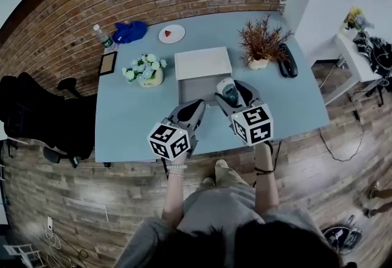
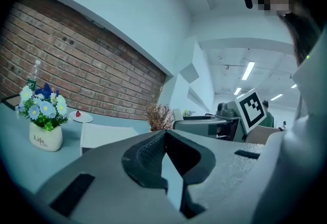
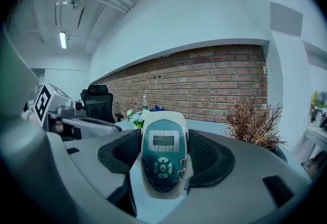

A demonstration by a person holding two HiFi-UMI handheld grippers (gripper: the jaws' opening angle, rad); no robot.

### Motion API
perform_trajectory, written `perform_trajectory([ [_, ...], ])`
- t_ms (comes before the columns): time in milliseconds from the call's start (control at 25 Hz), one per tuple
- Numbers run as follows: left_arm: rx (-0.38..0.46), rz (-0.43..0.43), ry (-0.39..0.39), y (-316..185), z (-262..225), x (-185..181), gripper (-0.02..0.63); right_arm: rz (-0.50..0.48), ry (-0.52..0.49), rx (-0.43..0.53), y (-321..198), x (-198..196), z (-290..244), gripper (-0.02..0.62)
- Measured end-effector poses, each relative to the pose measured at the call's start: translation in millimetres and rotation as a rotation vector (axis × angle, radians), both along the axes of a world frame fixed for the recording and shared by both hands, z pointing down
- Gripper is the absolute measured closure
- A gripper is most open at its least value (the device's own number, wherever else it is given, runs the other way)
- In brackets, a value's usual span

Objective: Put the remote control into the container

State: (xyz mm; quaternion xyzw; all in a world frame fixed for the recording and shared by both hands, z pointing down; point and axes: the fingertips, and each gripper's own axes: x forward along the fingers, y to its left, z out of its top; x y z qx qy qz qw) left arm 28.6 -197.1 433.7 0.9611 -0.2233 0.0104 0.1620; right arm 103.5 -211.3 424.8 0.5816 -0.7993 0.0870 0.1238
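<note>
A white and teal remote control (image 3: 163, 159) with a small screen and dark buttons stands upright between the pads of my right gripper (image 3: 164, 152), which is shut on it. In the head view this remote control (image 1: 228, 90) is held just in front of the right corner of the white box container (image 1: 203, 63) at mid table. My left gripper (image 1: 196, 106) hovers over the table in front of the box, to the left of the right gripper. Its jaws meet at the tips with nothing between them, as the left gripper (image 2: 164, 137) view shows. The same view has the white box (image 2: 104, 133) ahead.
On the blue table (image 1: 128, 120) stand a flower pot (image 1: 146, 72), a dried plant (image 1: 262, 46), a black handset (image 1: 287, 60), a plate (image 1: 171, 33), a blue cloth (image 1: 130, 31), a bottle (image 1: 103, 37) and a picture frame (image 1: 108, 63). A black chair (image 1: 33, 115) stands left.
</note>
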Motion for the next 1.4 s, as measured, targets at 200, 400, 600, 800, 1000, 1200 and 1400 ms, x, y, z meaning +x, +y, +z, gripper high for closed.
perform_trajectory([
  [200,-0.029,-0.043,-0.009,-23.9,11.6,2.7,0.603,-0.058,0.007,-0.037,-25.7,1.7,11.5,0.31],
  [400,-0.06,-0.086,-0.015,-39.2,24.6,2.5,0.603,-0.115,0.024,-0.072,-47.6,0.3,25.7,0.31],
  [600,-0.099,-0.107,-0.031,-47.3,40.1,-1.5,0.603,-0.161,0.05,-0.128,-64.7,-4.8,47.3,0.31],
  [800,-0.149,-0.115,-0.044,-58.7,54.4,-6.7,0.603,-0.198,0.07,-0.192,-78.0,-10.3,67.8,0.31],
  [1000,-0.19,-0.113,-0.059,-67.4,68.1,-7.6,0.603,-0.251,0.12,-0.251,-92.0,-15.9,91.2,0.31],
  [1200,-0.225,-0.107,-0.064,-72.7,81.8,-7.5,0.603,-0.312,0.187,-0.313,-103.0,-23.6,115.5,0.31],
  [1400,-0.259,-0.097,-0.066,-73.0,93.7,-6.3,0.603,-0.368,0.236,-0.369,-111.9,-34.1,137.4,0.31],
])
